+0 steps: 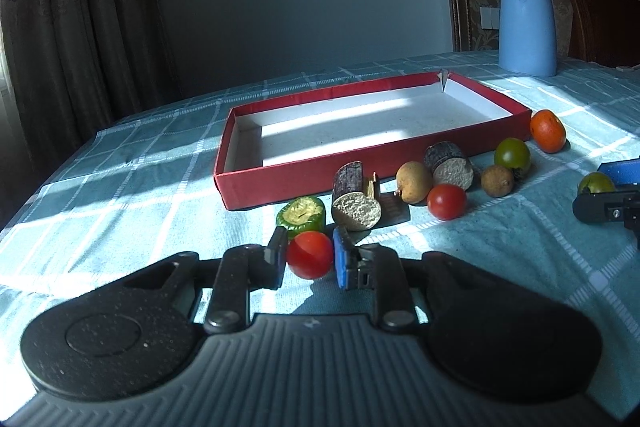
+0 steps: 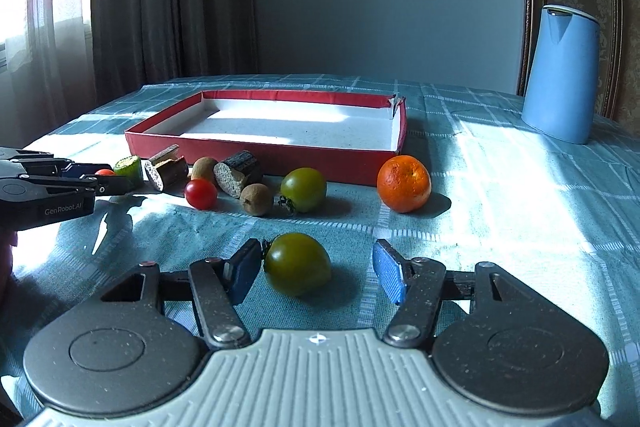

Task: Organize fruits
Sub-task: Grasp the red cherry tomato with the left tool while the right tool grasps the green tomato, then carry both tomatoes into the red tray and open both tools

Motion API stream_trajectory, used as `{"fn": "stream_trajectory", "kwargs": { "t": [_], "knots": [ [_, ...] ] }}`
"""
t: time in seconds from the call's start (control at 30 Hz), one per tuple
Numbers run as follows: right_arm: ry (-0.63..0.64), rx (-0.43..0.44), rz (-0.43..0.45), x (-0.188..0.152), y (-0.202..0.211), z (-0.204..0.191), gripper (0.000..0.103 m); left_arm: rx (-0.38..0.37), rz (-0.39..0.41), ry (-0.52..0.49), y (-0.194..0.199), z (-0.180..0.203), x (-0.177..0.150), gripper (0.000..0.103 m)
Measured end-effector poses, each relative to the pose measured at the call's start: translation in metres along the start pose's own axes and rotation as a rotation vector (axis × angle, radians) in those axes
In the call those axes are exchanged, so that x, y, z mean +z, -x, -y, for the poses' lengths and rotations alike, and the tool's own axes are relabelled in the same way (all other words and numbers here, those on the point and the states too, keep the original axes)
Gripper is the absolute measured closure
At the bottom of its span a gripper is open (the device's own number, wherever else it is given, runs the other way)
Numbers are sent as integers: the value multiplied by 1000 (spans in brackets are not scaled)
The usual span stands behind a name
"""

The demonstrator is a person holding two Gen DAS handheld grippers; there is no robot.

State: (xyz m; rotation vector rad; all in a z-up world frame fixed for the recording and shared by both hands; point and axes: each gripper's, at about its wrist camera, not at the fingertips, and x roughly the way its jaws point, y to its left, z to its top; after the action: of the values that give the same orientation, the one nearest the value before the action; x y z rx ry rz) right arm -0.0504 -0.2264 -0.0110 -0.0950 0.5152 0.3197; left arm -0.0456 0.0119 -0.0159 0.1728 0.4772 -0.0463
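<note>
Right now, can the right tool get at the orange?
Probably yes. The right tool is open around a green tomato; past it, only bare tablecloth lies before the orange.

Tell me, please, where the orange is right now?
The orange sits on the tablecloth just outside the red tray's near right corner, right of a green tomato.

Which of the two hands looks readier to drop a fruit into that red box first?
Left, probably. The left gripper has both pads against a red tomato. The right gripper stands wide open around a green tomato, one pad apart from it. The red box lies ahead.
</note>
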Motion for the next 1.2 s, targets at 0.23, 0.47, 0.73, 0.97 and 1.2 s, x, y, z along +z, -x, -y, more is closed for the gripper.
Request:
{"fn": "stream_trajectory", "kwargs": {
  "t": [0.23, 0.47, 0.73, 0.97, 1.2],
  "knots": [
    [19, -2, 10, -4, -6, -6, 71, -6, 10, -2, 2, -1, -1, 81],
    [14, -13, 47, 5, -5, -1, 71, -1, 31, 20, 5, -4, 2, 82],
    [60, -74, 157, 57, -21, 5, 71, -35, 78, 32, -5, 1, 43, 81],
    [13, -85, 86, 107, -93, 20, 71, 18, 12, 48, -64, 3, 78, 81],
    [-22, -77, -76, 115, -164, 31, 71, 80, -106, 94, -124, -10, 93, 81]
  ]
}}
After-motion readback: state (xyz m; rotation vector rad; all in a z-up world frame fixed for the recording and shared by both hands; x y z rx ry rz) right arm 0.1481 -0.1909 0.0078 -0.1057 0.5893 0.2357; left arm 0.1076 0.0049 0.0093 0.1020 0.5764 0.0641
